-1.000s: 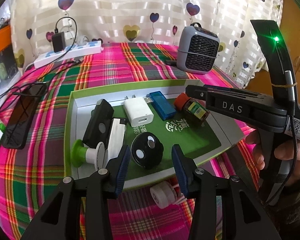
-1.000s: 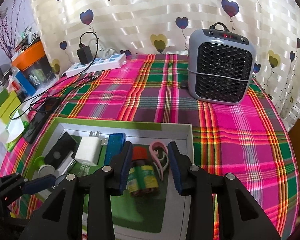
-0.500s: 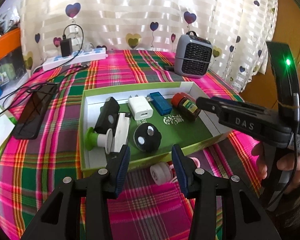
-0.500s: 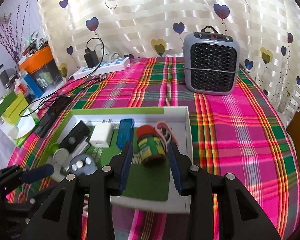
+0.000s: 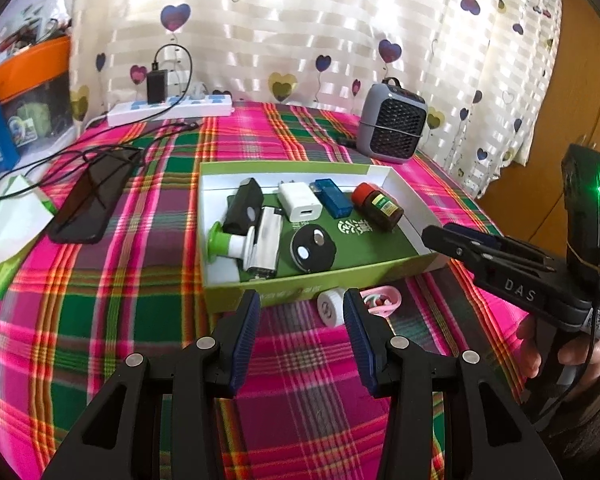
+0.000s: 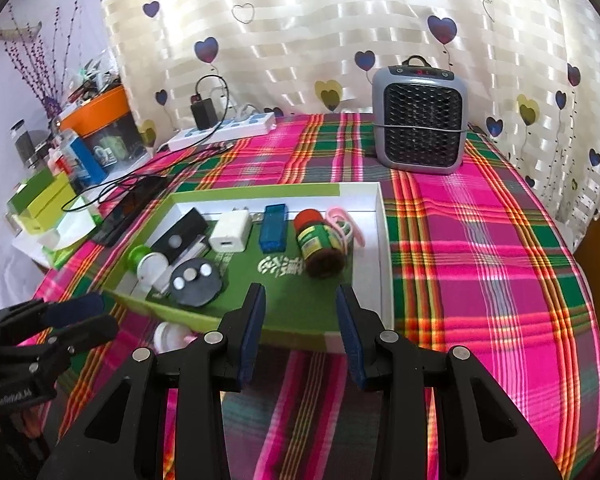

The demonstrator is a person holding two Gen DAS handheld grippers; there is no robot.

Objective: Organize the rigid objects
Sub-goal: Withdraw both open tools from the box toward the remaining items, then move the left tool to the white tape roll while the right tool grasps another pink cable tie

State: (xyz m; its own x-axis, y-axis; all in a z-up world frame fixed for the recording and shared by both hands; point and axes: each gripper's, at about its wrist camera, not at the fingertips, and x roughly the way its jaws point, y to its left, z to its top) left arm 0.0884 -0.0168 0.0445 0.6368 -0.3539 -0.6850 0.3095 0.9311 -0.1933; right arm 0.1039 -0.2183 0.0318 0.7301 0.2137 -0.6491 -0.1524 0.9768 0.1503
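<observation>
Left wrist view: the left gripper (image 5: 300,336) hangs above the plaid-covered table (image 5: 140,280) with its jaws parted and nothing between the pads. Just beyond its fingertips, outside the near wall of the green box (image 5: 260,292), lie a small white round cap (image 5: 331,309) and a pink clip-like thing (image 5: 382,298), touching or nearly touching each other. Inside the box sit a black block (image 5: 242,206), a white charger (image 5: 300,202), a blue stick (image 5: 332,197), a red-capped jar (image 5: 376,206) on its side, a black disc (image 5: 312,249) and a green-and-white spool (image 5: 232,244). The right gripper (image 5: 452,238) shows at the right edge, level with the box's near right corner, a hand (image 5: 548,344) around its handle.

Right wrist view: the right gripper (image 6: 300,336) is partly open and empty, over the near rim of the box (image 6: 384,280). The jar (image 6: 318,240) lies well ahead of the pads, with a second pink loop (image 6: 346,226) beside it against the right wall. The white cap (image 6: 168,336) sits outside the box at lower left, close to the left gripper (image 6: 60,316).

By my reading, most things are already boxed and the step in hand is choosing the next stray. The next move calls for the left gripper to drop onto the cap or the pink clip, close on it, and lift it clear of the wall into the bare green floor of the box.
</observation>
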